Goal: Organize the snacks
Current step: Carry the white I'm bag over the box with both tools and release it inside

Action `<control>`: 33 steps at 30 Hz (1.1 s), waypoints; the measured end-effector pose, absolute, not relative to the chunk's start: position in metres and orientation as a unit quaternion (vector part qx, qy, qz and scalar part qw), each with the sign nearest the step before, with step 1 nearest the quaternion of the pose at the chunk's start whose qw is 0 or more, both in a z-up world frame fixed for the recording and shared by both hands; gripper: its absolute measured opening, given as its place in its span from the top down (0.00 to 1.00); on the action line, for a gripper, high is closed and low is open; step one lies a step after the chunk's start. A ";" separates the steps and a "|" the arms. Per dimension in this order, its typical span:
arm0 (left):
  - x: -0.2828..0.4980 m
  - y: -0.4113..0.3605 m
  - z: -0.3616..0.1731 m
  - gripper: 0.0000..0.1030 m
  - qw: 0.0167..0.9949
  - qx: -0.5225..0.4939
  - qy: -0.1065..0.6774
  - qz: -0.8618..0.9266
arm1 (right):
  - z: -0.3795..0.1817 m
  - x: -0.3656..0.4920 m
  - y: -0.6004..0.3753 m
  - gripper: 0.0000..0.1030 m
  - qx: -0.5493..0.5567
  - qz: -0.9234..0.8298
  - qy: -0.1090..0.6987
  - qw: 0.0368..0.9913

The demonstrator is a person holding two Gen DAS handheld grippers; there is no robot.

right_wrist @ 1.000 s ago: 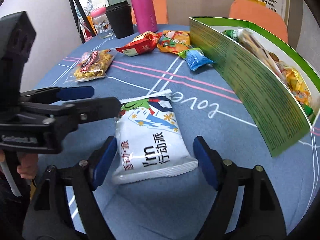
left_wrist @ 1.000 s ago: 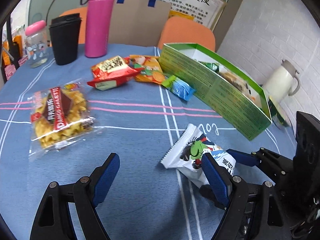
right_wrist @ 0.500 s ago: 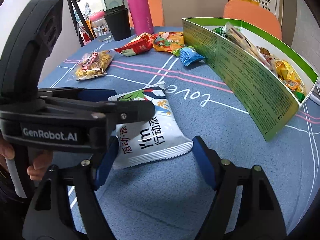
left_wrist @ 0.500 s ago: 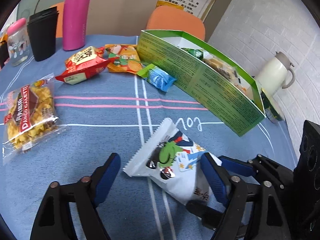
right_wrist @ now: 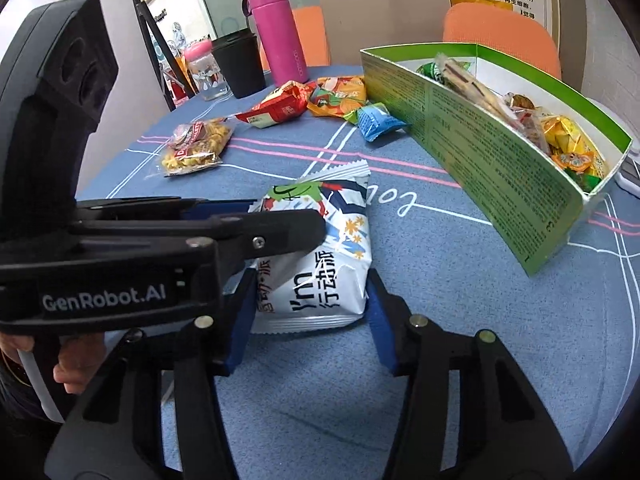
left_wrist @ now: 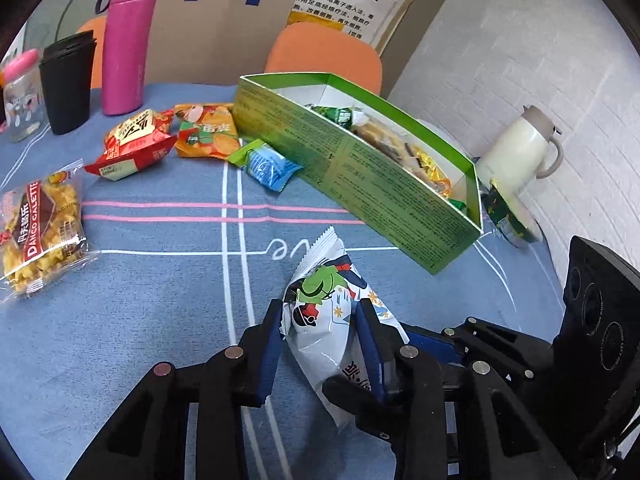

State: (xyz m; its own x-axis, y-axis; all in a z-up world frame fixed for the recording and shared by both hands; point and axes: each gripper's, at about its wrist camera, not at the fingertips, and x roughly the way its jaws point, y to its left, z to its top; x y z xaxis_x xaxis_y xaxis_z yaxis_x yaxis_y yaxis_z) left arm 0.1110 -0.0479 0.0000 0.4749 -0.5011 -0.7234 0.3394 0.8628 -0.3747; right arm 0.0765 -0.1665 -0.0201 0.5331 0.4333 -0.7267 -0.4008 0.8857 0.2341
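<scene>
A white snack bag with a green cartoon figure is pinched across its middle by my left gripper, and the bag bulges between the blue pads. In the right wrist view the same bag has its printed end between the fingers of my right gripper. Those fingers stand close along its sides, and the flat end seam is not squeezed. The long green box, holding several snacks, stands open just beyond, to the right.
A red packet, an orange packet, a blue packet and a yellow cracker bag lie on the blue tablecloth. At the back stand a pink flask, black cup and glass jar. A white kettle is right.
My left gripper swung over the white bag and shut on it, lifting and creasing its middle. My right gripper's fingers narrowed toward the bag's end.
</scene>
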 end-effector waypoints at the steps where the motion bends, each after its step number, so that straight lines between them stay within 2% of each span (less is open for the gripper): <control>1: 0.111 -0.049 0.002 0.65 0.854 -0.092 0.448 -0.248 | -0.019 0.075 -0.169 0.49 0.023 0.239 0.418 0.876; 15: 0.140 -0.110 0.092 0.65 0.889 -0.049 0.351 -0.289 | 0.051 0.090 -0.226 0.49 0.046 0.194 0.295 0.934; 24: 0.199 -0.163 0.087 0.62 0.882 -0.040 0.360 -0.302 | 0.050 0.133 -0.273 0.48 0.076 0.142 0.274 0.948; 25: 0.203 -0.167 0.083 0.56 0.887 -0.030 0.361 -0.287 | 0.047 0.136 -0.276 0.46 0.071 0.128 0.273 0.951; 26: 0.206 -0.169 0.079 0.36 0.889 -0.022 0.366 -0.274 | 0.044 0.139 -0.277 0.38 0.061 0.109 0.272 0.954; 28: 0.206 -0.163 0.070 0.14 0.899 -0.021 0.367 -0.236 | 0.039 0.139 -0.281 0.19 0.050 0.083 0.273 0.957; 30: 0.203 -0.151 0.064 0.13 0.911 -0.034 0.350 -0.215 | 0.035 0.134 -0.285 0.18 0.047 0.078 0.267 0.959; 33: 0.207 -0.138 0.056 0.11 0.910 -0.044 0.363 -0.196 | 0.029 0.136 -0.288 0.15 0.048 0.067 0.279 0.957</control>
State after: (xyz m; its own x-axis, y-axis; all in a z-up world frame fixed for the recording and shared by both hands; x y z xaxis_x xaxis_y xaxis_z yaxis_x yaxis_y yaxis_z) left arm 0.2069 -0.1382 0.0556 0.6600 -0.3882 -0.6432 0.3245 0.9195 -0.2220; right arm 0.1363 -0.2882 0.0285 0.8355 0.1560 -0.5269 -0.1022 0.9862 0.1299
